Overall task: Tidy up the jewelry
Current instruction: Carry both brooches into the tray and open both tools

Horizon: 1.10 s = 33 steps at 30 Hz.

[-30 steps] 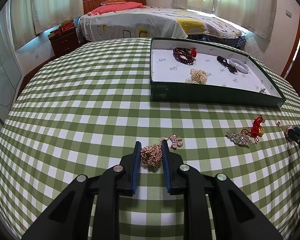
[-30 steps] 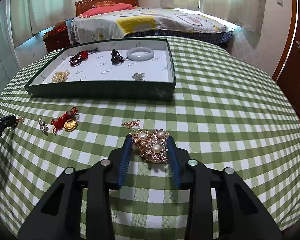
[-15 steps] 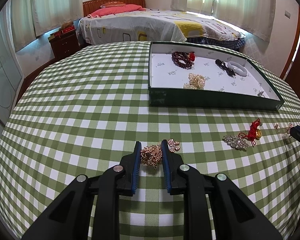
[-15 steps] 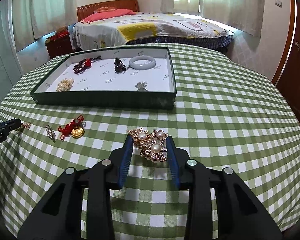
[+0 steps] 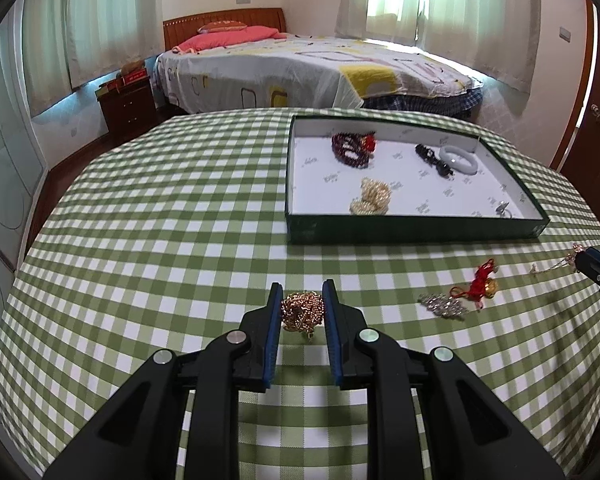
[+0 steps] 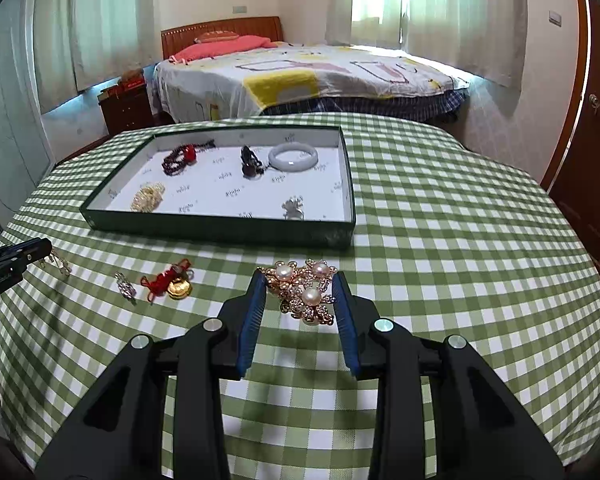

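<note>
My left gripper (image 5: 302,304) is shut on a gold filigree ornament (image 5: 302,312) and holds it above the checked tablecloth. My right gripper (image 6: 302,294) is shut on a gold pearl brooch (image 6: 303,290), also lifted off the cloth. The green jewelry tray (image 5: 416,232) lies ahead to the right in the left wrist view; it also shows in the right wrist view (image 6: 220,228), ahead to the left. It holds a dark red bead bracelet (image 5: 352,146), a white bangle (image 6: 293,157), a pearl cluster (image 5: 372,197), a dark piece (image 6: 250,160) and a small silver piece (image 6: 293,207).
On the cloth between the grippers lie a red knot charm with a gold coin (image 6: 172,283), a silver brooch (image 5: 442,306) and a thin gold chain piece (image 5: 556,264). A bed (image 5: 312,68) and a nightstand (image 5: 126,100) stand behind the round table.
Both grippers have lifted with their pieces and the views have risen. The small bear-shaped piece that lay beside the left gripper's ornament is out of sight now.
</note>
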{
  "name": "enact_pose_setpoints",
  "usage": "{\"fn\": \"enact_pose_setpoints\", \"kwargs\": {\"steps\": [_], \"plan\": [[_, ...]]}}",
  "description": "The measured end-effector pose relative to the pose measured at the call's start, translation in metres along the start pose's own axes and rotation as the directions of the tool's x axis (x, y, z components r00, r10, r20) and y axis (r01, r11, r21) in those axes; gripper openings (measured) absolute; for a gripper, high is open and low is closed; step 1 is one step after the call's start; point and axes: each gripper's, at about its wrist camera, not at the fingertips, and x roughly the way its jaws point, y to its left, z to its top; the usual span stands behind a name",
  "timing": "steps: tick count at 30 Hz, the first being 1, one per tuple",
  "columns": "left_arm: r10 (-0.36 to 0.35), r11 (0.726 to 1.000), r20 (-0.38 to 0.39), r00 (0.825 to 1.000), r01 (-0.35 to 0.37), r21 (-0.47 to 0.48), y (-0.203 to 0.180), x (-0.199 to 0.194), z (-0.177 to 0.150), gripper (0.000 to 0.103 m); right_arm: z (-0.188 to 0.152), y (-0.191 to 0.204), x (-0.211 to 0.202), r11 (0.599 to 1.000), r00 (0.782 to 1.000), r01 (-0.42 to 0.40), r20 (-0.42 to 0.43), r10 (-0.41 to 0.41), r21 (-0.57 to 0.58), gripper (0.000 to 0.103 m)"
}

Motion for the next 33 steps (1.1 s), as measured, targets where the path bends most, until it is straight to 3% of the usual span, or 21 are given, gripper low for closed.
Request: {"fn": "enact_pose_setpoints", "kwargs": {"steps": [14,33], "plan": [[-0.050,0.998,0.121,0.991,0.046,0.036,-0.018,-0.037,0.037,0.021,0.033,0.011,-0.027,0.999,0.994,-0.037,0.103,0.038,-0.017,0.033],[-0.138,0.990,0.247,0.959,0.126,0.065,-0.054,-0.022,0.126,0.021,0.122,0.020,-0.017,0.996,0.962,-0.065,0.262,0.077,-0.055,0.033]]}}
